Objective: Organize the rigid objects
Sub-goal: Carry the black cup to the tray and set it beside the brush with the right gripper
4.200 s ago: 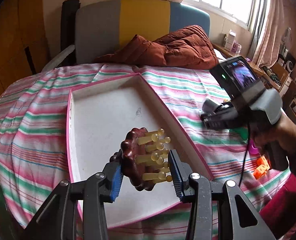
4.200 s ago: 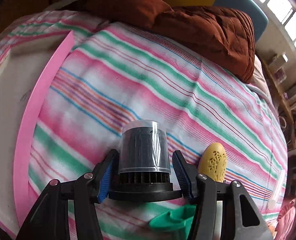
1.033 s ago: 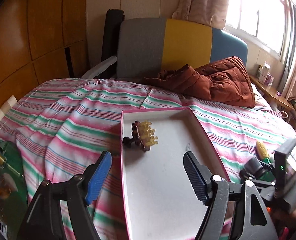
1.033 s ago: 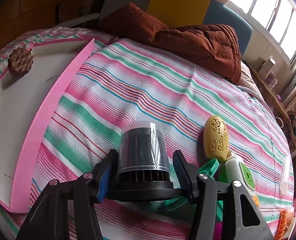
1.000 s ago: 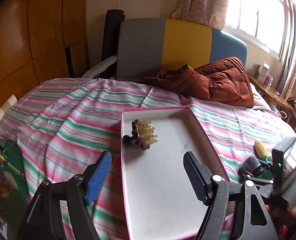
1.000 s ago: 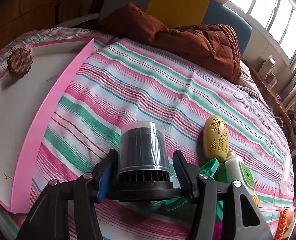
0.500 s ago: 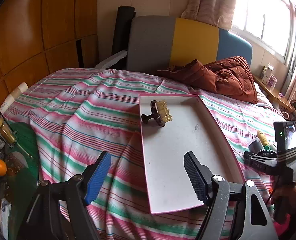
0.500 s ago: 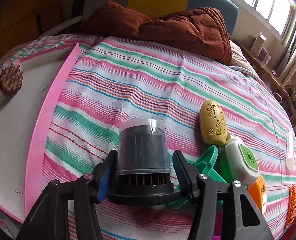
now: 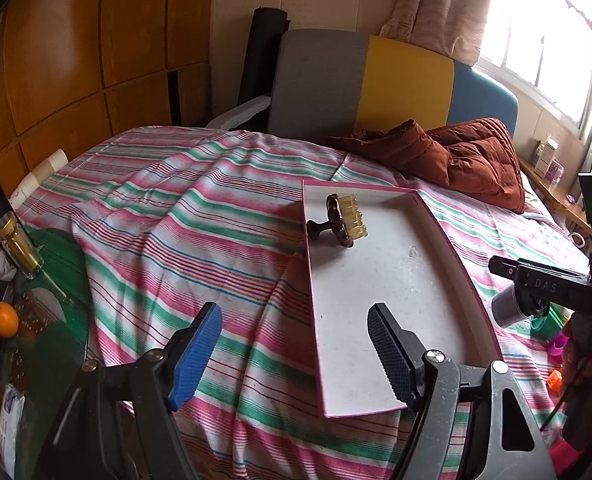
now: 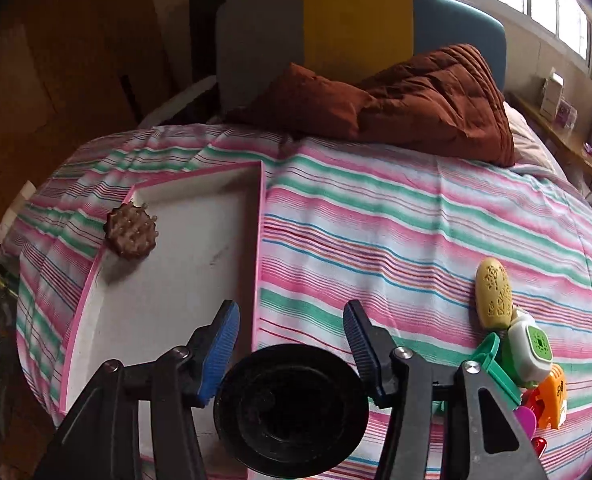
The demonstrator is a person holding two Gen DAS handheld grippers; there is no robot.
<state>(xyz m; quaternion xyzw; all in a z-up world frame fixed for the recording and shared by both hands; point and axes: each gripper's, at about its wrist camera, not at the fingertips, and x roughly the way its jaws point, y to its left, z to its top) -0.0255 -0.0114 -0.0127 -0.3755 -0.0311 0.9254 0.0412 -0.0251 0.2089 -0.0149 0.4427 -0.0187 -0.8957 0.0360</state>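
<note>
Striped bed point(image 9: 184, 232) bearing pink-rimmed tray point(image 9: 447, 236), rust quilt point(image 9: 455, 156), yellow case point(image 10: 494, 294), small toys point(image 10: 529, 346).

A tray point(image 9: 379, 288) is laid on the bed point(image 9: 168, 232), and a massage brush point(image 9: 341, 220) is set in its far left corner, leaning against the left rim. A padded jacket point(image 10: 395, 108) is heaped at the head of the bed, behind the tray, before the headboard point(image 10: 355, 28). To the right of the tray, a cluster of small objects is gathered on the bedcover: a perforated oval case point(image 10: 494, 294) lies farthest back, with a punch point(image 10: 529, 346) just before it and what seem to be further punches point(image 10: 551, 396) nearer still. A lidded canister point(image 10: 292, 408) is seen between the right fingers point(image 10: 220, 352), over the tray's near right edge. A glass side table point(image 9: 24, 320) stands left of the bed, with an orange point(image 9: 4, 319) on it.
</note>
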